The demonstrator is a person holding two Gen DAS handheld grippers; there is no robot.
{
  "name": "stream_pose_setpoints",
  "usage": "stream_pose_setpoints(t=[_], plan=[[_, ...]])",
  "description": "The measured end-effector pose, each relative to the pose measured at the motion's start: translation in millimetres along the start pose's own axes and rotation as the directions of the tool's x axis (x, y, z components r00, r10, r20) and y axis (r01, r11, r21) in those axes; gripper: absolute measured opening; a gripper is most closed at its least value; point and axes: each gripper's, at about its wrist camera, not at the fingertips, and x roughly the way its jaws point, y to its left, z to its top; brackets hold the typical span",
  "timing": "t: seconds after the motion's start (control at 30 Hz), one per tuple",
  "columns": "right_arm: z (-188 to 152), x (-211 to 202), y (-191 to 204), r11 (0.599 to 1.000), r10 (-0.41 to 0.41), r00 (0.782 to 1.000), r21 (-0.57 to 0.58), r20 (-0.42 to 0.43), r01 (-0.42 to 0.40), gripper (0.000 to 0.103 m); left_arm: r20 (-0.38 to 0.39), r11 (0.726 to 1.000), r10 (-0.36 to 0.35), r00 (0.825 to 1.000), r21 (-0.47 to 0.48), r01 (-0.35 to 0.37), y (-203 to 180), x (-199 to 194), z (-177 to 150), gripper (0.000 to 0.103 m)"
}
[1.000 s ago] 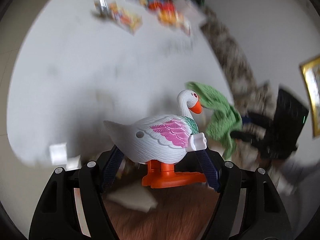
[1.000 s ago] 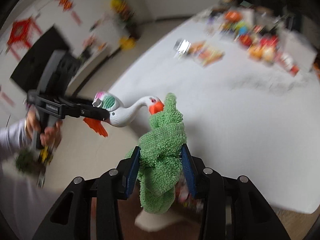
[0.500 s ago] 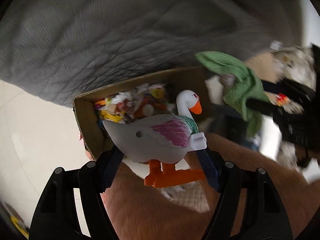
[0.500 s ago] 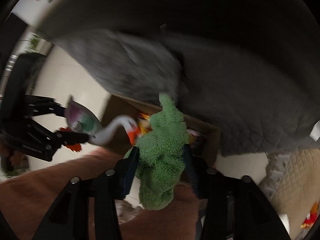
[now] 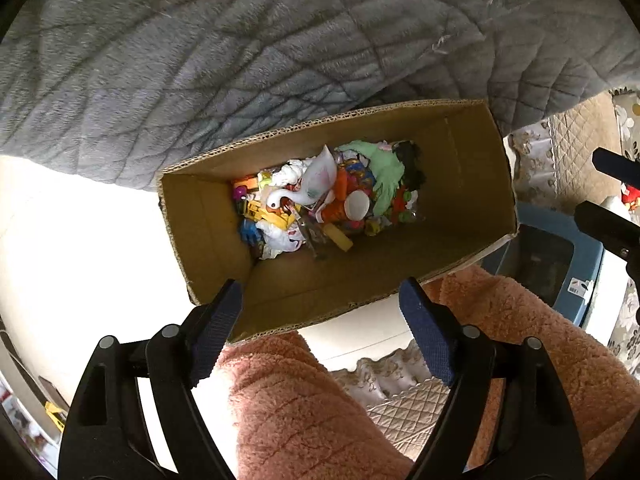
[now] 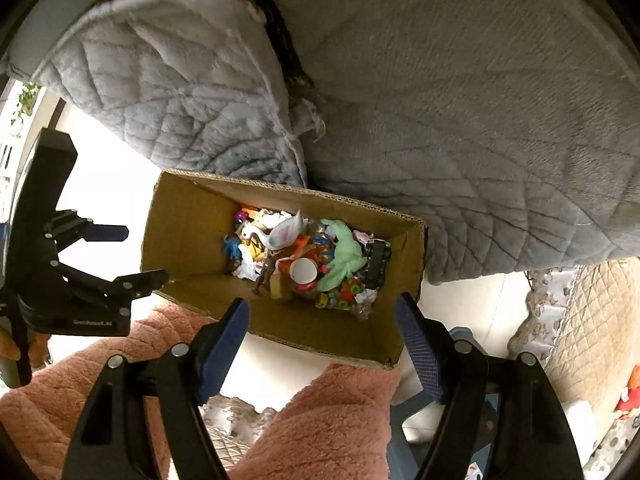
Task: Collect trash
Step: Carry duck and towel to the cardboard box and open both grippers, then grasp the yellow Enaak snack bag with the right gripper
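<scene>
Left wrist view: both grippers, left (image 5: 320, 334) and right (image 6: 322, 342), are seen opening with nothing between the jaws; the cardboard box (image 5: 460, 184) at mid-frame could be clipped and tipped.

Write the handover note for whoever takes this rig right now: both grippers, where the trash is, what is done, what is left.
Left gripper: jaws opening, nothing between them, above the cardboard box.
Right gripper: jaws opening, nothing between them, above the same box.
Things: the toy goose and the green cloth lie inside the box on the pile of mixed trash.
The box stands on the floor against a grey quilted cover, in front of the person's knees.
Done: goose and cloth are in the box.
Left: any further trash is out of view here; lift both grippers clear and look for more.
</scene>
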Motion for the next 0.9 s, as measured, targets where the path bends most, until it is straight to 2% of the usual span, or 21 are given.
stream_pose_setpoints(t=[0.1,0.17,0.27,0.3,0.37,0.43,0.47,0.53,0.57,0.63,0.7,0.77,0.83,0.9], plan=[[4,-25,2,1.0,0.025,0.999,0.0,0.021,-0.025,0.074,0.013,1.0,0.012,1.0,0.013,-0.012,-5,-20,-4,0.079],[6,-56,3,0.999,0.052,0.997,-0.012,0.055,-0.051,0.074,0.028,0.999,0.001,1.0,0.036,-0.002,-10,-42,-7,0.079],[11,-117,3,0.994,0.1,0.988,-0.052,0.117,-0.094,0.074,0.061,0.993,-0.043,0.997,0.11,0.036,-21,-104,-14,0.079],[14,-142,2,0.992,0.114,0.983,-0.063,0.146,-0.106,0.074,0.073,0.99,-0.055,0.996,0.132,0.045,-23,-122,-16,0.082],[23,-187,1,0.989,0.139,0.966,-0.076,0.219,-0.126,0.076,0.117,0.983,-0.081,0.99,0.175,0.059,-27,-163,-20,0.088],[39,-229,2,0.988,0.148,0.934,-0.091,0.326,-0.125,0.087,0.196,0.98,-0.102,0.975,0.191,0.064,-27,-209,-19,0.091],[51,-247,4,0.987,0.15,0.911,-0.105,0.384,-0.119,0.09,0.224,0.981,-0.101,0.969,0.186,0.06,-26,-220,-18,0.091],[78,-268,10,0.984,0.163,0.865,-0.146,0.475,-0.105,0.098,0.299,0.988,-0.086,0.95,0.147,0.043,-21,-251,-11,0.091],[98,-274,14,0.982,0.164,0.838,-0.171,0.521,-0.086,0.098,0.323,0.991,-0.075,0.943,0.127,0.036,-18,-258,-8,0.091],[141,-273,23,0.973,0.177,0.809,-0.225,0.561,-0.058,0.097,0.401,0.997,-0.058,0.914,0.068,0.034,-8,-279,-1,0.091],[194,-265,39,0.967,0.157,0.794,-0.253,0.587,-0.003,0.097,0.454,0.999,-0.034,0.89,0.009,0.034,1,-291,3,0.091],[240,-259,54,0.96,0.174,0.782,-0.278,0.598,0.0,0.097,0.488,0.997,-0.013,0.873,-0.058,0.047,12,-298,5,0.091],[286,-245,73,0.953,0.171,0.789,-0.302,0.59,0.019,0.097,0.5,0.992,-0.002,0.866,-0.11,0.066,19,-303,7,0.091],[323,-232,85,0.951,0.122,0.8,-0.3,0.587,0.075,0.097,0.512,0.984,0.004,0.859,-0.153,0.087,26,-306,4,0.091]])
